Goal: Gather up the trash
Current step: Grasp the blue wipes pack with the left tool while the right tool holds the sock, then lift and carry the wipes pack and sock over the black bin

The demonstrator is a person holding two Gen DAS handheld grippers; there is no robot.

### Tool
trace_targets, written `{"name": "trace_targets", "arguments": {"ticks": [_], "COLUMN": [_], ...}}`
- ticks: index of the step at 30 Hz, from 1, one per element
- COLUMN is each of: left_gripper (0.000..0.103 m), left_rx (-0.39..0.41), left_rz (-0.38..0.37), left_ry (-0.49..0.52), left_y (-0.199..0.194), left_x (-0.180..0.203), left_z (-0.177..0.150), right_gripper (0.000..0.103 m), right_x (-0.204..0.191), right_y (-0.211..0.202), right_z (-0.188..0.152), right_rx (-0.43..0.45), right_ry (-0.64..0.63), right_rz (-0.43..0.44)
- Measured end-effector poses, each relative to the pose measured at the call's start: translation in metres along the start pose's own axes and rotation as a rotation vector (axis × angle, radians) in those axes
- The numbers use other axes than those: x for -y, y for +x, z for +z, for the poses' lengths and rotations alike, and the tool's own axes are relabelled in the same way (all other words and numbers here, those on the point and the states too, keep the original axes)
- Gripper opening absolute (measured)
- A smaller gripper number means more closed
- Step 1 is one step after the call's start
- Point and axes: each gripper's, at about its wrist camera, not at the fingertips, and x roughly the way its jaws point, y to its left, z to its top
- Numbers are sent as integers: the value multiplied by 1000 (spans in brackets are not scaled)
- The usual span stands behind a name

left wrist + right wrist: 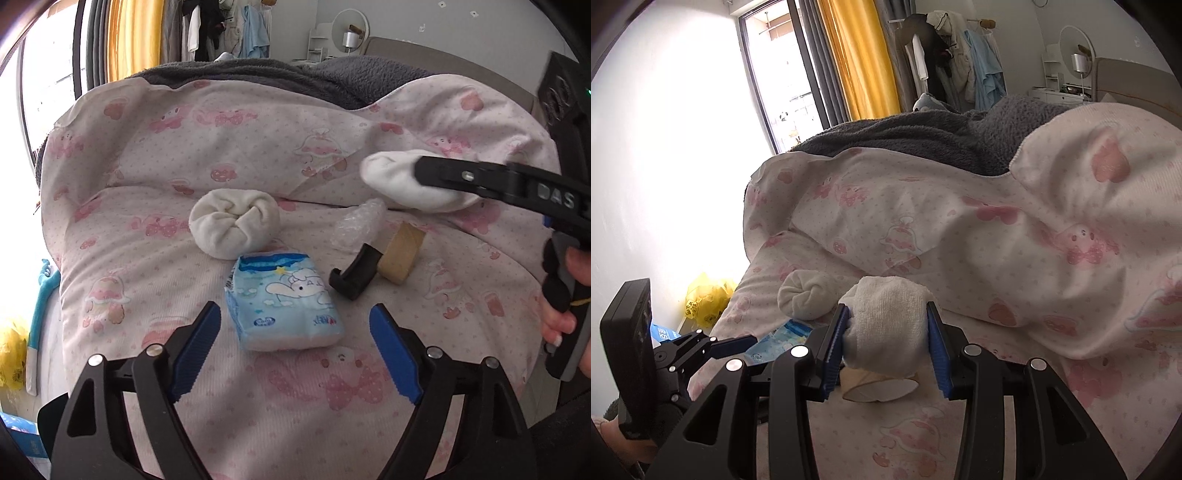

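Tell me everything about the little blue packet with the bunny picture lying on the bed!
The blue packet is a small, soft, plastic-wrapped pack, probably tissues, pale blue with a white long-eared cartoon animal, clouds and a yellow star. It looks sealed and plump, lying flat on the pink patterned quilt, picture side up. Nothing grips it: it sits just ahead of the open left hand-held gripper, between its blue pads but untouched. A rolled white sock lies right behind it, and a black clip beside it.
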Motion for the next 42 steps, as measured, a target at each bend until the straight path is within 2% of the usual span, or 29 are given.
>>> {"name": "trace_targets", "arguments": {"ticks": [6, 9, 12, 15, 18, 26, 31, 42], "left_gripper": [74, 73, 70, 63, 59, 59, 59, 59], "left_rx": [-43, -59, -62, -57, -55, -31, 8, 42], "left_rz": [8, 15, 31, 16, 6, -18, -41, 14], "left_ry": [-6, -6, 10, 18, 24, 55, 38, -23], "left_y": [13, 18, 21, 19, 15, -4, -21, -47], "left_x": [-4, -5, -3, -2, -3, -8, -20, -54], "left_z": [2, 2, 1, 1, 0, -6, -4, -6], "right_gripper": [42, 42, 42, 42, 42, 42, 42, 42], "right_x": [9, 11, 12, 9, 4, -14, -30, -71], "right_y": [-10, -14, -13, -14, -14, -2, 3, 13], "right_z": [-3, -3, -4, -2, 0, 7, 11, 24], "right_rx": [2, 6, 2, 3, 6, 0, -3, -3], "right_ry": [5, 5, 8, 1, -5, -11, -27, -64], "right_rz": [12, 15, 11, 10, 17, 35, 50, 92]}}
